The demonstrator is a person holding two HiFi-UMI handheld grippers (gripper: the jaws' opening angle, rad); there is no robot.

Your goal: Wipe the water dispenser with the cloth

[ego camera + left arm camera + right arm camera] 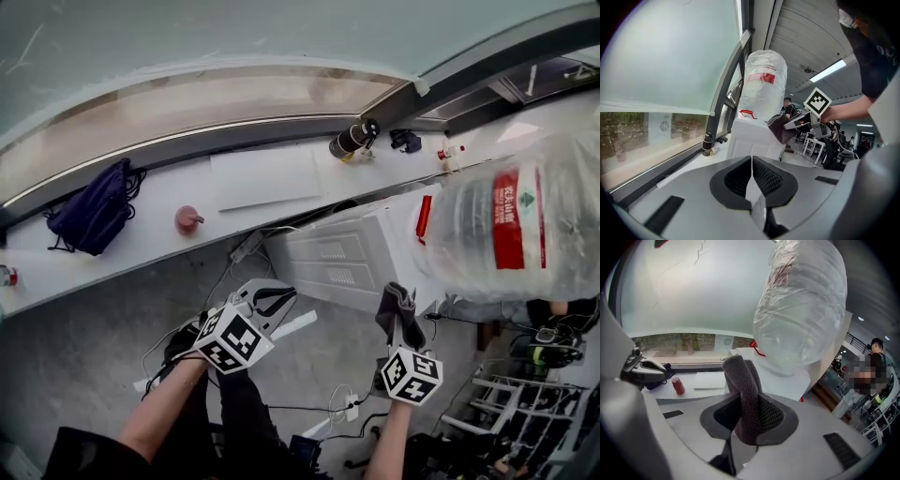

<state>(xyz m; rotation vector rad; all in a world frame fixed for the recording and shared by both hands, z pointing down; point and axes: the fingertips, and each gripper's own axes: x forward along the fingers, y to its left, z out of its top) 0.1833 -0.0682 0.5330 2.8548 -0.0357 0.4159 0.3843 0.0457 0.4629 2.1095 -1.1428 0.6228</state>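
Several things lie on the window ledge (155,199): a purple bag (94,216), a paper sheet (265,176), a dark bottle (352,139). The white water dispenser (342,258) carries a plastic-wrapped jug (516,225). The right gripper (746,416) clamps the dark grey cloth (743,380) upright just beside it; the left gripper (751,180) is closed, empty.

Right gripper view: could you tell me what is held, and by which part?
The cloth, clamped near its lower end; the rest sticks up past the jaws.

Bottle (525,225) on dispenser (347,258), bag (94,211) (far left) on sill (155,197)
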